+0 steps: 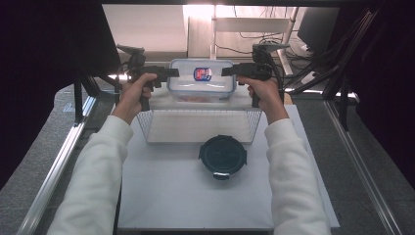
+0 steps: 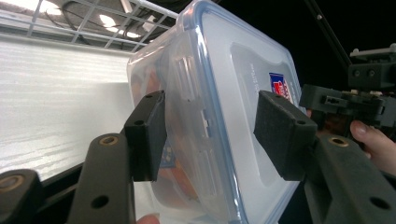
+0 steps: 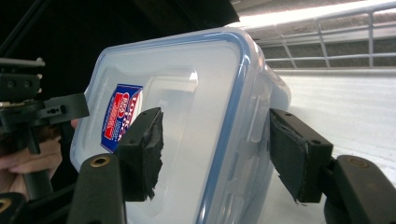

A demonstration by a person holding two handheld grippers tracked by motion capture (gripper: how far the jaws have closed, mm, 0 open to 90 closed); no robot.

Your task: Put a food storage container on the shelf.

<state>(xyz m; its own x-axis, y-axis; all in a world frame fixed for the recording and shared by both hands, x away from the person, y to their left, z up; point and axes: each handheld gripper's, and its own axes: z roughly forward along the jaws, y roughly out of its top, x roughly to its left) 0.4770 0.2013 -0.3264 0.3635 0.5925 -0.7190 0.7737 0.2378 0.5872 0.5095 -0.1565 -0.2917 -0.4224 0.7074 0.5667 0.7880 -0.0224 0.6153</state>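
Nearest the person, a round dark lid (image 1: pixel 223 155) is lying on the white board (image 1: pixel 171 200), just in front of a wire basket (image 1: pixel 198 125). Beyond the basket, a clear plastic box (image 1: pixel 201 81) with a blue-edged lid and a red and blue sticker (image 1: pixel 202 74) is being held up level between the two grippers, above the basket's far edge.

The box's left end is being straddled by the left gripper (image 1: pixel 172 72), gripped in a hand (image 1: pixel 133 94) in a white sleeve. In the left gripper view the box (image 2: pixel 219 116) is sitting between the jaws: one pad is lying against the box's underside, while a narrow gap is showing between the other pad and the lid. The jaws are standing apart, with no clamping seen.

The right end is being straddled by the right gripper (image 1: pixel 227 71), held by the other hand (image 1: pixel 266 93). In the right gripper view the box (image 3: pixel 187 126) is lying between the jaws; the pad over the lid is looking close to it, and the pad by the box's side is standing clear. These jaws are standing apart too.

Something orange is showing faintly through the box wall.
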